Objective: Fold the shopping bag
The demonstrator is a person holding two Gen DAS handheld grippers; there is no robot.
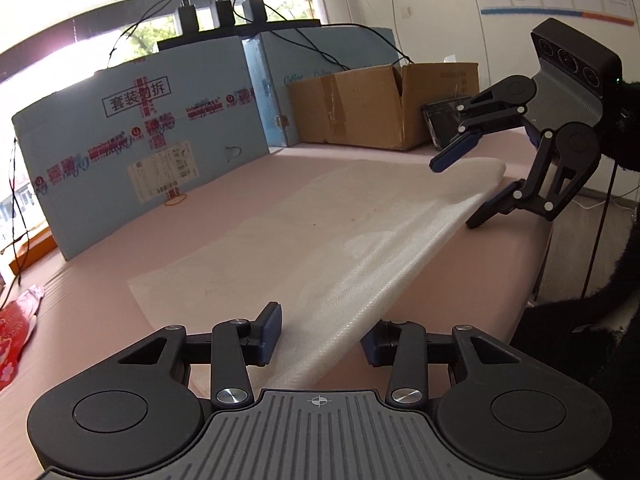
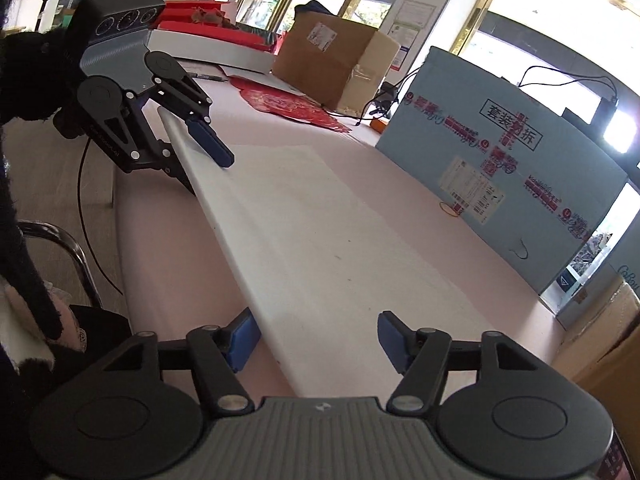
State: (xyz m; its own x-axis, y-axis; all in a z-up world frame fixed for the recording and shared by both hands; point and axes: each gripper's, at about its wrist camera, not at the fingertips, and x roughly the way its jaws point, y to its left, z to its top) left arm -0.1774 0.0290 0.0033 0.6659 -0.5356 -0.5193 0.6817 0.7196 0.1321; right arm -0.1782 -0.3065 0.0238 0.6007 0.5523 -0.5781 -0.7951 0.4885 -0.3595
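Both sets of fingers are spread wide, and each straddles the near long edge of the white shopping bag [image 1: 320,240]. On the left gripper [image 1: 320,336] one blue pad sits over the cloth and the other under the raised edge, with nothing pinched. The right gripper [image 2: 316,340] looks the same at the far end of that edge: jaws apart, the fabric running between them but not clamped, as far as I can tell.

The bag itself lies long and flat on the pink table [image 1: 200,200], its near edge lifted a little off the surface where it reaches the table's front (it seems to curl up along the whole length between the two tools).

From where I stand, the folding looks barely begun, or perhaps one lengthwise fold is already in; the cloth is too plain to say. No handles are visible. What is left, I would judge, is to close both grippers on that raised edge and carry it over toward the blue cardboard box [image 1: 140,140] side, then fold again across.
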